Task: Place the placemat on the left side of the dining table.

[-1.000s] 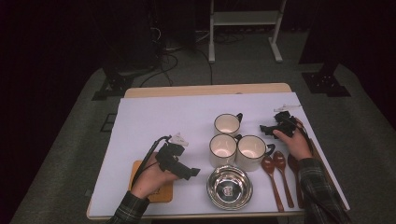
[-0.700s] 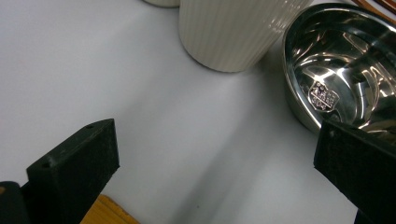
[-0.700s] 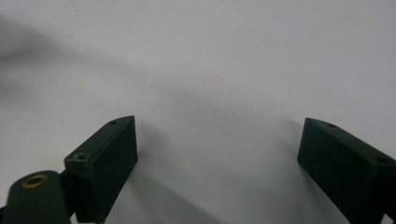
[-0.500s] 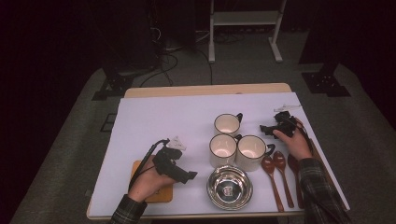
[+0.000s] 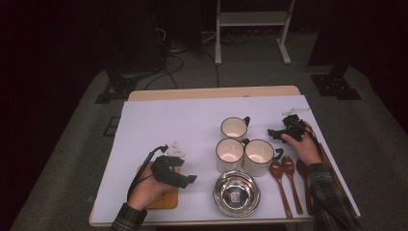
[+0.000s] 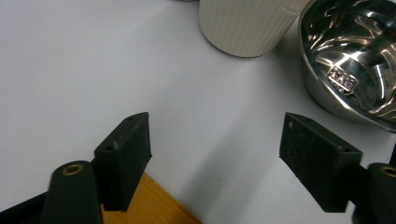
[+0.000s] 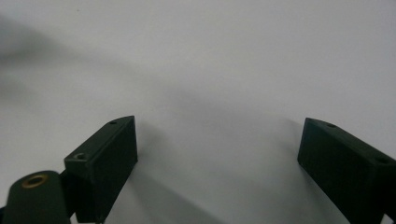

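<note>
Two grippers are on my screen from the high view: my left gripper (image 5: 190, 179) hangs over a wooden board (image 5: 163, 199) at the near left of the white sheet (image 5: 168, 125), and my right gripper (image 5: 273, 133) rests far off beside the mugs. Just ahead of my left gripper's tips sits a steel bowl (image 5: 236, 192), with the nearest mug (image 5: 229, 154) a little beyond it; two more mugs (image 5: 260, 156) stand closer to my right gripper, and wooden spoons (image 5: 281, 180) lie under that hand's wrist. From the left gripper view, my jaws have just been closing, yet a wide gap remains with nothing between them; bare sheet lies in the gap, the board's corner (image 6: 154, 205) shows under the left jaw, the bowl (image 6: 355, 60) sits ahead of the right jaw, and a ribbed mug (image 6: 250, 25) stands straight ahead. From the right gripper view, my jaws stand wide apart and empty over plain white sheet (image 7: 210, 70).
</note>
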